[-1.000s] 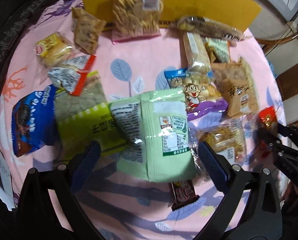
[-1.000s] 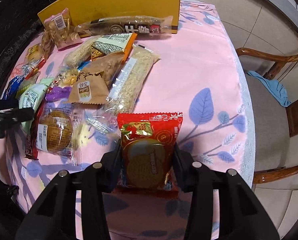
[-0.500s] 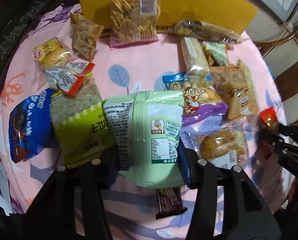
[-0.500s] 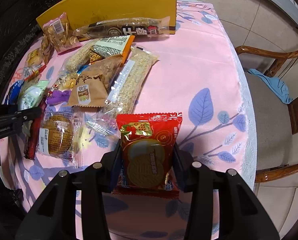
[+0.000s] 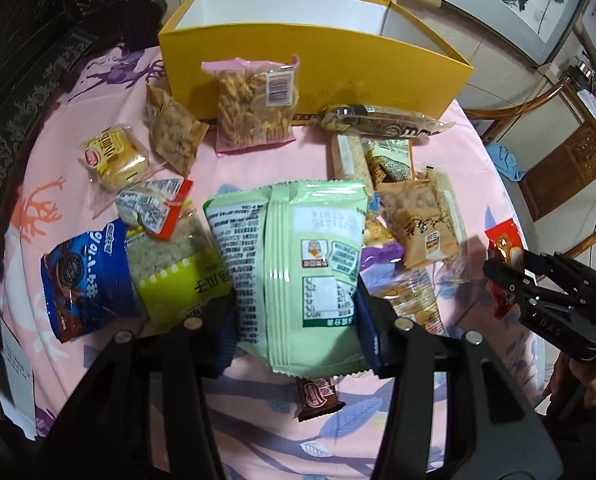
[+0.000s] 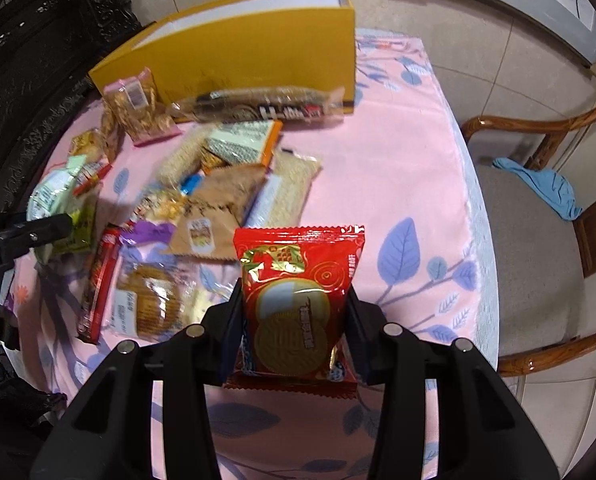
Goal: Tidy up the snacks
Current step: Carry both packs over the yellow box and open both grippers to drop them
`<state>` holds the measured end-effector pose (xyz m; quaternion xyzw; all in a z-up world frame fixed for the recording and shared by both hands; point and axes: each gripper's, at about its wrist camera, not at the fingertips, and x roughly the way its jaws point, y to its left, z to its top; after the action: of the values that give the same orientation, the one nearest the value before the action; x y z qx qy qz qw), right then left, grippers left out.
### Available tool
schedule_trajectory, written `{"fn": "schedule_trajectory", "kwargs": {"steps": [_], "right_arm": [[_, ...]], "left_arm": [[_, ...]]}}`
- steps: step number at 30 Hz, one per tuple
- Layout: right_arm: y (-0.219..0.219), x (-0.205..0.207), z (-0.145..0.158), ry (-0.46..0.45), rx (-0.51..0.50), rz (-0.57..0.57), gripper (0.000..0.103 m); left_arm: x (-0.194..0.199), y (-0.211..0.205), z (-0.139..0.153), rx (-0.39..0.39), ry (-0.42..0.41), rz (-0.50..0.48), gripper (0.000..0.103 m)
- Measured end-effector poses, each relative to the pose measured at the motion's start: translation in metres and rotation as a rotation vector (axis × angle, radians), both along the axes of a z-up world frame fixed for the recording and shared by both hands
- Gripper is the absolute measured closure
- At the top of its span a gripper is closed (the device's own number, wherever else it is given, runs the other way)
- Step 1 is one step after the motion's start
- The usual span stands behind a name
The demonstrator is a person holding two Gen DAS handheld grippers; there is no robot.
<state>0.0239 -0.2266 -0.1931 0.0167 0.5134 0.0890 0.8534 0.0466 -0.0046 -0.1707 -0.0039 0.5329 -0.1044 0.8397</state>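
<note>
At the far edge of the tabletop [image 5: 97, 128] stands an open box [image 5: 314, 60], a bag of biscuits [image 5: 255, 106] leaning on its front wall and a long bar [image 5: 382, 122] lying along its foot. Packets crowd the middle. My left claw [image 5: 295, 320] holds a pouch [image 5: 298, 272] above them; a chocolate bar [image 5: 318, 394] lies beneath. To the right, my right claw [image 6: 295, 324] holds a cookie packet [image 6: 298, 292]. A chair [image 6: 538, 220] stands beside the tabletop, a cloth [image 6: 546, 188] on its seat.

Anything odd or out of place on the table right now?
Nothing damaged or spilled. The open yellow cardboard box shows no snacks inside, while packets lie scattered and overlapping on the pink leaf-print tablecloth; a long clear-wrapped bar leans against the box front.
</note>
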Motion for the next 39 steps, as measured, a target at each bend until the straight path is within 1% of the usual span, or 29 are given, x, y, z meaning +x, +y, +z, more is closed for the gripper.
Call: {"fn": "schedule_trajectory", "kwargs": {"steps": [6, 9, 13, 15, 18, 22, 25, 30, 35, 36, 38, 39], "right_arm": [[0.008, 0.007, 0.015, -0.032, 0.012, 0.021, 0.058], [0.013, 0.014, 0.023, -0.052, 0.017, 0.025, 0.058], [0.020, 0.032, 0.040, -0.095, 0.034, 0.028, 0.058], [0.026, 0.047, 0.053, -0.126, 0.048, 0.034, 0.058], [0.033, 0.073, 0.071, -0.170, 0.067, 0.036, 0.058], [0.046, 0.118, 0.101, -0.235, 0.075, 0.049, 0.058], [0.053, 0.146, 0.114, -0.252, 0.072, 0.059, 0.058], [0.059, 0.179, 0.117, -0.251, 0.053, 0.065, 0.058], [0.057, 0.208, 0.125, -0.274, 0.045, 0.026, 0.058], [0.057, 0.213, 0.127, -0.282, 0.044, 0.015, 0.057], [0.057, 0.227, 0.132, -0.291, 0.038, -0.005, 0.056], [0.056, 0.233, 0.134, -0.284, 0.033, -0.010, 0.053]], "left_arm": [[0.004, -0.002, 0.001, 0.001, -0.003, -0.008, 0.053], [0.008, -0.003, 0.004, -0.012, -0.003, 0.000, 0.053], [0.018, -0.005, 0.016, -0.029, -0.019, 0.004, 0.053], [0.027, -0.007, 0.024, -0.034, -0.035, 0.004, 0.053], [0.051, -0.011, 0.041, -0.028, -0.071, 0.003, 0.053], [0.094, -0.020, 0.066, 0.012, -0.144, 0.000, 0.053], [0.124, -0.022, 0.075, 0.010, -0.159, 0.016, 0.053], [0.162, -0.025, 0.080, 0.026, -0.172, 0.033, 0.053], [0.194, -0.017, 0.084, 0.045, -0.183, 0.080, 0.051], [0.201, -0.014, 0.087, 0.048, -0.191, 0.095, 0.049], [0.211, -0.010, 0.091, 0.053, -0.202, 0.125, 0.031], [0.217, -0.007, 0.096, 0.066, -0.209, 0.155, 0.012]]}}
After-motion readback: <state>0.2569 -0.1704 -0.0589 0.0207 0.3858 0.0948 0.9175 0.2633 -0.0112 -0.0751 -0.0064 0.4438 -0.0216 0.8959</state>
